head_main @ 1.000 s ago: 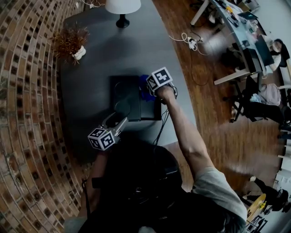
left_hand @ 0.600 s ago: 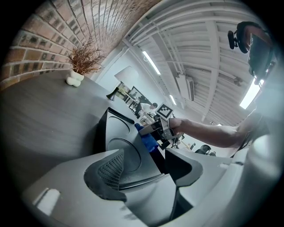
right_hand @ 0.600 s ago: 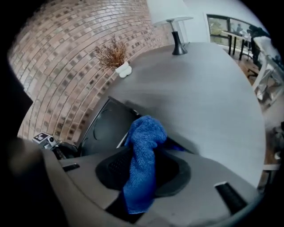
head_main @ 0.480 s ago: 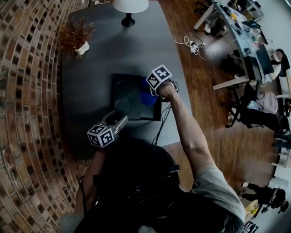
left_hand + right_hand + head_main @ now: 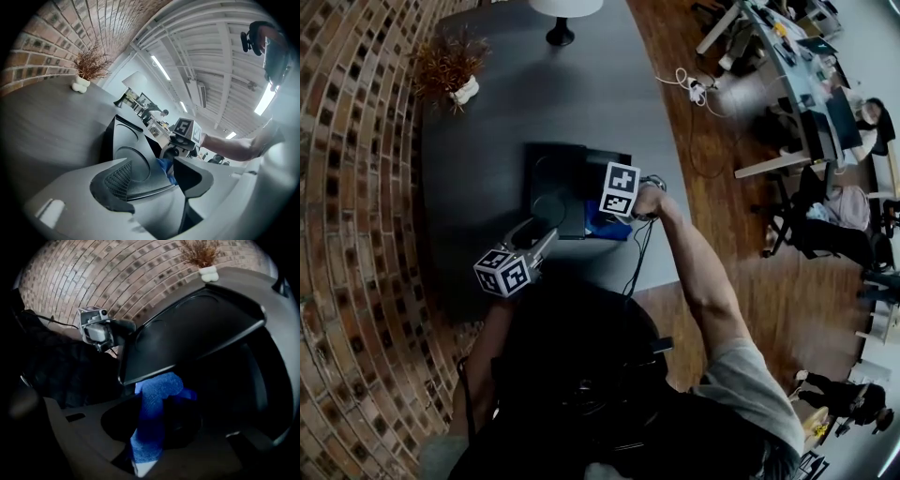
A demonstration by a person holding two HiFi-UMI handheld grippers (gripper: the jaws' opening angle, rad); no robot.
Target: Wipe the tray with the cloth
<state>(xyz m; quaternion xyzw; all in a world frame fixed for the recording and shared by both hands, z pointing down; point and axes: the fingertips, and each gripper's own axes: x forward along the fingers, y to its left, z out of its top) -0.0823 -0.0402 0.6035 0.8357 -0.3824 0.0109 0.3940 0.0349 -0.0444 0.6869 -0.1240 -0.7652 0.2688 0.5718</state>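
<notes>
Two claws work at one black tray. Far off to the left of my left claw, a brick wall [image 5: 356, 187] curves along the dark surface [image 5: 487, 141], and a dried plant [image 5: 450, 70] in a white pot stands well ahead of that claw. My left claw [image 5: 151, 161] points low over the surface at the tray [image 5: 558, 187]. Its jaws have just been closing and stand narrow, with the tray's near corner between them and the rim against the ribbed pad. The tray, moulded with round hollows, stretches away ahead of this claw and lies to the left of the other. My right claw [image 5: 152, 427] tips steeply down just beside the tray's near right edge. Its jaws have just drawn in a little and are tight on a blue cloth [image 5: 157, 390]. The cloth rises from between them and bunches against the tray's edge just ahead of the claw; whether it reaches under the tray I cannot tell. A dark cable [image 5: 635, 258] trails off the surface behind my right claw.
</notes>
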